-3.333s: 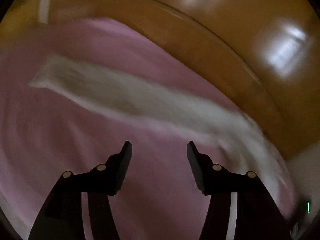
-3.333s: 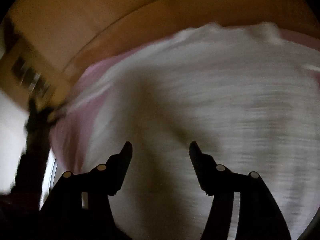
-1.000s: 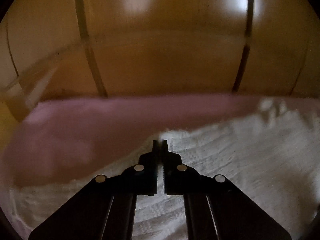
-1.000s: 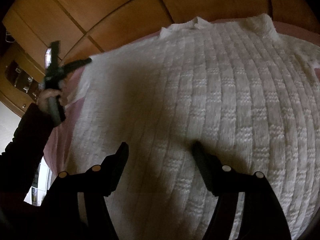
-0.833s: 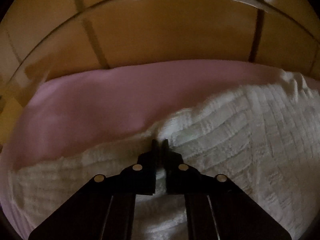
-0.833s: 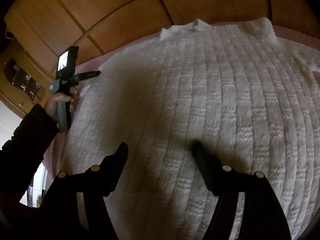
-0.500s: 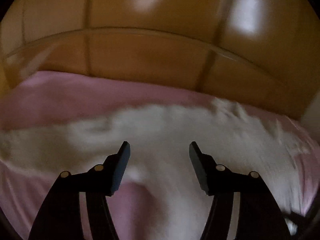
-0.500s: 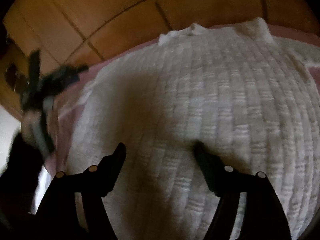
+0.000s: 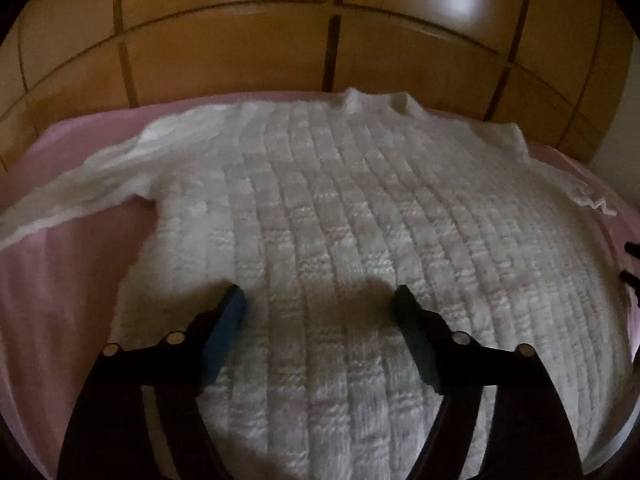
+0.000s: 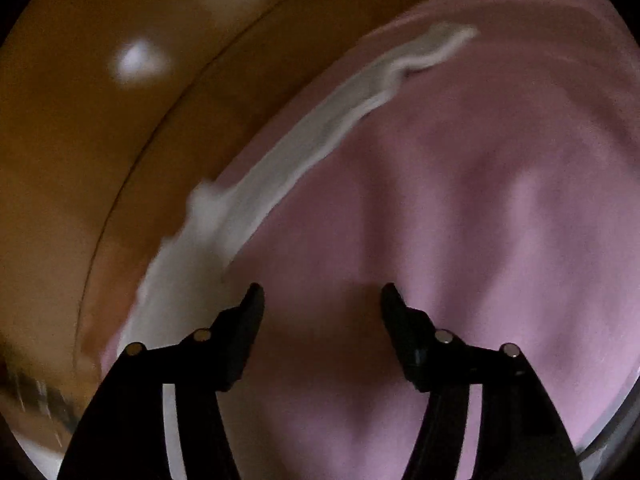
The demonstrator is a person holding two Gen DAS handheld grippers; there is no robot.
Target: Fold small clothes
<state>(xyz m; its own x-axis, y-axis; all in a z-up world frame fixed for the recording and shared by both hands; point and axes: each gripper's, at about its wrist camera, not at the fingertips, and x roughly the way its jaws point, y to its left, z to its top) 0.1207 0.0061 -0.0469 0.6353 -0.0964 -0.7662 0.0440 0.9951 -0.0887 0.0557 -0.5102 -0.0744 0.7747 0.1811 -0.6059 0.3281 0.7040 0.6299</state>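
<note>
A white knitted sweater lies spread flat on a pink sheet, collar toward the wooden headboard. One sleeve stretches out to the left. My left gripper hovers over the sweater's lower body, its jaws opening and nothing between them. In the right wrist view the other sleeve runs as a white band along the pink sheet. My right gripper hangs over bare sheet beside the sleeve's base, its jaws closing with nothing between them.
A wooden panelled headboard rises behind the bed. Its curved wooden edge borders the sheet on the left in the right wrist view. A dark bit of the other gripper shows at the far right edge.
My left gripper let go of the sweater's edge, opened, and moved over the sweater's body. My right gripper swung off the sweater's body to the sheet beside the sleeve.
</note>
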